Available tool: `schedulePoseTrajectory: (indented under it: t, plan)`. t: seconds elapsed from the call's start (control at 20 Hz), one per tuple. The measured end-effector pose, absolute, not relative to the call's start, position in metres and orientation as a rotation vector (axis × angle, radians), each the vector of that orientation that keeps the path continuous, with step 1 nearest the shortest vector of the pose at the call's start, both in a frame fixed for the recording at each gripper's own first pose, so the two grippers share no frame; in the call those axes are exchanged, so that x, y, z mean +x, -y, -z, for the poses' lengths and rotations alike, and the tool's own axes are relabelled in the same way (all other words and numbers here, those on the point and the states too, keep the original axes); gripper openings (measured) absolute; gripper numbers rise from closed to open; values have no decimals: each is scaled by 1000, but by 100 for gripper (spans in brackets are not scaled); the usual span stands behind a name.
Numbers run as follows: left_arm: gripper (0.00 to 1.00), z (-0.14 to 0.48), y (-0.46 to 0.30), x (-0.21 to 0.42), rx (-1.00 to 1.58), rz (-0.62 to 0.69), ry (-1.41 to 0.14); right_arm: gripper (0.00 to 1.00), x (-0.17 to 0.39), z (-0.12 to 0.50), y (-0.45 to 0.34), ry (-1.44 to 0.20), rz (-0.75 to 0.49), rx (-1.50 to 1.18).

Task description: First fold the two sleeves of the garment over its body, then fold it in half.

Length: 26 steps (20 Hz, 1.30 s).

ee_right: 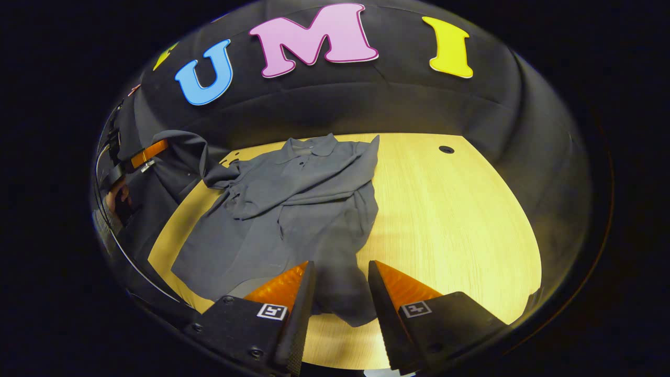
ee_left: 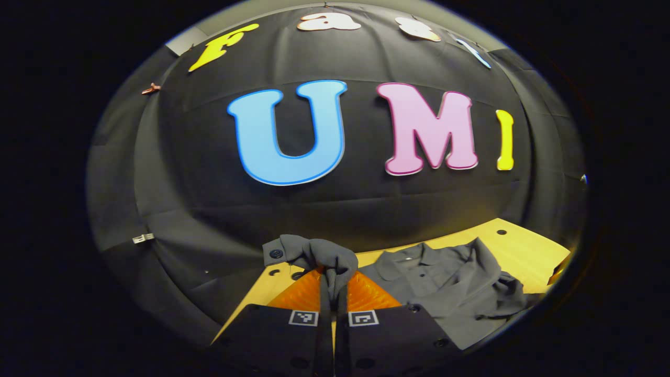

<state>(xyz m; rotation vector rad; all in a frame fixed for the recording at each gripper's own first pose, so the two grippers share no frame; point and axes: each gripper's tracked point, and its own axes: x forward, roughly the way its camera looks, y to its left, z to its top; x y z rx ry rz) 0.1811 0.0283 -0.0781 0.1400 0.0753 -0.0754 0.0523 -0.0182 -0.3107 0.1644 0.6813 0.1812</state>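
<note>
Counted so far: one grey garment [ee_right: 293, 209], two sleeves, one lifted [ee_left: 314, 256] and one folded across the body [ee_right: 319, 173]. One wooden table [ee_right: 450, 220]. Two grippers, left [ee_left: 333, 293] and right [ee_right: 340, 293].

dim booth, warm overhead light on the table [ee_right: 460, 209], strong fisheye edge distortion

The left tongs [ee_left: 333, 283] hide the pinched sleeve's [ee_left: 314, 256] end.

Colours seen
Garment [ee_right: 293, 204] plain dark grey; tabletop [ee_right: 450, 220] pale yellow wood grain; booth wall [ee_left: 209, 199] black.
</note>
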Motion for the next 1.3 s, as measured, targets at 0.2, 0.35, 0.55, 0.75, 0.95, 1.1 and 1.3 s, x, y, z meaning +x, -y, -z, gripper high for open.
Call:
schedulePoseTrajectory:
  t: [0.2,0.35,0.55,0.75,0.95,1.1,1.3]
  plan:
    - [7,96,27,183,121,143,-115,64,54,314,33,-681,-158,182]
    - [7,119,62,183,108,180,-165,64,54,319,44,-684,-141,200]
    - [7,160,101,185,122,220,-258,64,54,326,53,-687,-127,221]
    - [7,210,133,187,124,255,-367,64,54,334,61,-690,-117,231]
    - [7,241,160,183,145,315,-431,64,53,341,67,-699,-113,236]
    - [18,259,176,176,122,362,-487,64,53,344,72,-701,-107,244]
    - [44,259,189,167,57,419,-498,64,54,348,74,-705,-101,246]
